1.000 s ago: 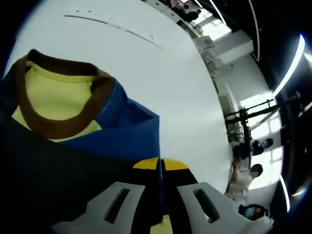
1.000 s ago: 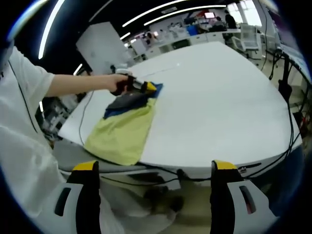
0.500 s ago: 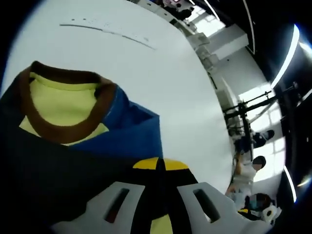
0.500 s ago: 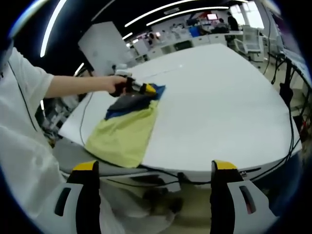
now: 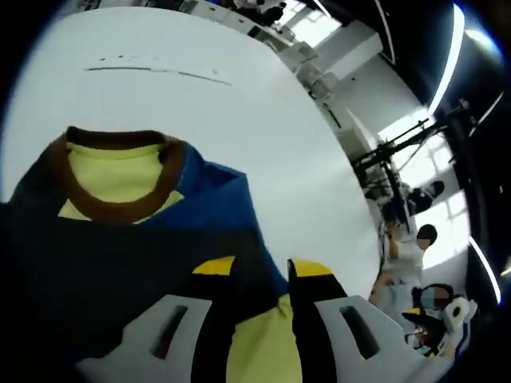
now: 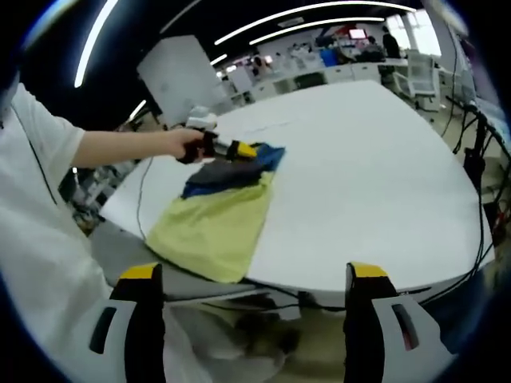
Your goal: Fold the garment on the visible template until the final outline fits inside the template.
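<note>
**Gripper and garment status: left jaws narrowly parted over the shirt, right jaws wide and free**

Left gripper (image 5: 263, 275): in the left gripper view the two yellow-tipped jaws stand a small way apart. Yellow fabric shows in the gap between them, and the dark and blue cloth lies directly beneath the tips. Whether the jaws pinch the fabric or merely rest over it cannot be determined. In the right gripper view the same gripper appears at the far end of the garment, carried by the person's hand (image 6: 185, 145), with its yellow tips at the blue portion of the cloth.

Right gripper (image 6: 247, 275): the jaws stand wide apart. Nothing lies between them and they touch nothing. They are positioned off the near edge of the table (image 6: 375, 183), well apart from the garment.

Garment (image 6: 219, 211): it lies flat on the white table near the left-hand edge of the right gripper view. The near portion is yellow; the far portion is dark and blue, folded over at the end nearest the left gripper. The left gripper view shows the brown collar (image 5: 112, 207) with yellow fabric inside it and blue cloth beside it.

A faint line (image 5: 156, 70) is marked on the table beyond the collar.
</note>
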